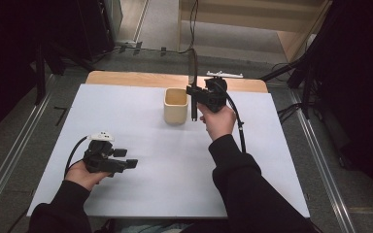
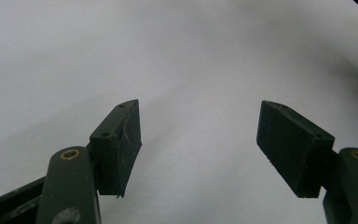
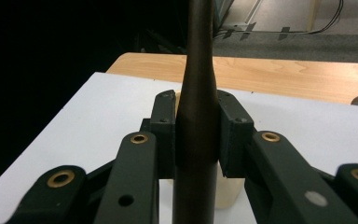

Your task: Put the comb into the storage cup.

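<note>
Right gripper (image 1: 193, 92), high view: jaws clamped on a dark slender rod (image 1: 193, 77) that stands upright. Its lower end hangs just beside the right wall of a tan cup (image 1: 176, 106), outside the cup; whether it touches the wall cannot be told. Its upper end rises past the table's far edge in the picture. The person's right hand (image 1: 217, 120) carries the gripper over the far middle of the white table (image 1: 165, 170). The cup stands upright on the table near the far edge, about midway along it. Left gripper (image 1: 128, 158) is held by the left hand (image 1: 85, 173) low over the near-left part of the table, well apart from the cup, jaws spread wide with nothing between them. A strip of bare wood (image 1: 126, 77) shows along the table's far edge.

Left gripper view: left gripper (image 2: 199, 144) jaws stand wide apart, with plain white table surface (image 2: 191, 56) beyond them.

Right gripper view: right gripper (image 3: 196, 135) pads press on both sides of the rod (image 3: 198, 93), which is thick below the pads and narrows above them. The cup (image 3: 228, 191) shows low behind the rod. The table's wooden far edge (image 3: 284, 74) lies beyond.
</note>
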Motion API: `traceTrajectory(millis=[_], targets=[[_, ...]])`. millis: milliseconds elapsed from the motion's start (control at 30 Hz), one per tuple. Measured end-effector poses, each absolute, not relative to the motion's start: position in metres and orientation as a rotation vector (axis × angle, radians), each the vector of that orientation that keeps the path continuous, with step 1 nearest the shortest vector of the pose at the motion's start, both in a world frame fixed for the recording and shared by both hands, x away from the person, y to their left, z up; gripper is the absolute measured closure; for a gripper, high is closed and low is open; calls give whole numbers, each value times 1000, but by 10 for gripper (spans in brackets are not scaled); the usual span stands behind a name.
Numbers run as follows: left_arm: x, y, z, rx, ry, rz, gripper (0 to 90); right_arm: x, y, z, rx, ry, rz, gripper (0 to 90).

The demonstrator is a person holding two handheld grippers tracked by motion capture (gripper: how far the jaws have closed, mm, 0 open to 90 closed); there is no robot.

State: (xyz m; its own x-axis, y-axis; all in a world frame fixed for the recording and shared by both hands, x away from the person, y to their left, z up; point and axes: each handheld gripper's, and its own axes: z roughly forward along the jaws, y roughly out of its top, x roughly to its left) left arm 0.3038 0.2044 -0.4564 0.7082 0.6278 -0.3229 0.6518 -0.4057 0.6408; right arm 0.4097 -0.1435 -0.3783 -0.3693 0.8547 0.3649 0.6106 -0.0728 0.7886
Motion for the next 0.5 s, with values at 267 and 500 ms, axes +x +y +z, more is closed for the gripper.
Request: traceTrajectory(millis=[267,500], targets=[[304,205,-456,2128,971,-38,313,420,-138,-372,1598,1923,1425,699],[305,206,-457,2124,972,-49,313,427,-129,-372,1594,1924,1415,698]])
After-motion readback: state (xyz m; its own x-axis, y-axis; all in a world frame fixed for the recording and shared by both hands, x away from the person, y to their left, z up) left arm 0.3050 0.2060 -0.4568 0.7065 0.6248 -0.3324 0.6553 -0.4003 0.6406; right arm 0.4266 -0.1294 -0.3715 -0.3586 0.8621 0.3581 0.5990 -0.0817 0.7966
